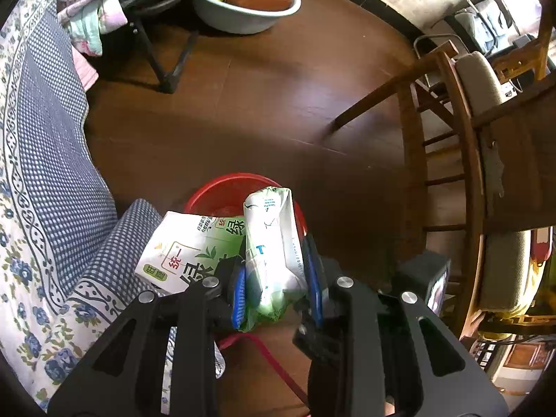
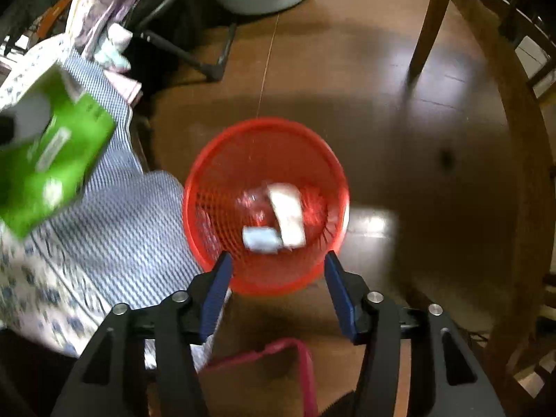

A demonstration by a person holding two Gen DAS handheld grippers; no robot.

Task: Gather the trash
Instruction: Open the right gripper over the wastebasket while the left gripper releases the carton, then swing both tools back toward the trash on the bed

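My left gripper (image 1: 274,288) is clamped on a white-and-green soft packet (image 1: 271,246), its blue pads pressing both sides, and the packet stands upright just over the near rim of the red mesh basket (image 2: 266,205). A green tea carton (image 1: 191,250) sits just left of the packet, between the basket and the checked bedcover (image 1: 52,180); I cannot tell whether it rests on the cover or is also being carried. My right gripper (image 2: 276,290) hangs with its fingers spread wide and nothing between them, above the near edge of the basket, where a few pale scraps (image 2: 278,219) already lie at the bottom.

I judge this the drop step: the packet needs carrying a little farther over the basket's mouth, then letting go. The bedcover crowds the basket's left side. The wooden floor (image 2: 399,139) right of the basket is open as far as the chair legs (image 2: 427,24), so that side offers room to pull away.
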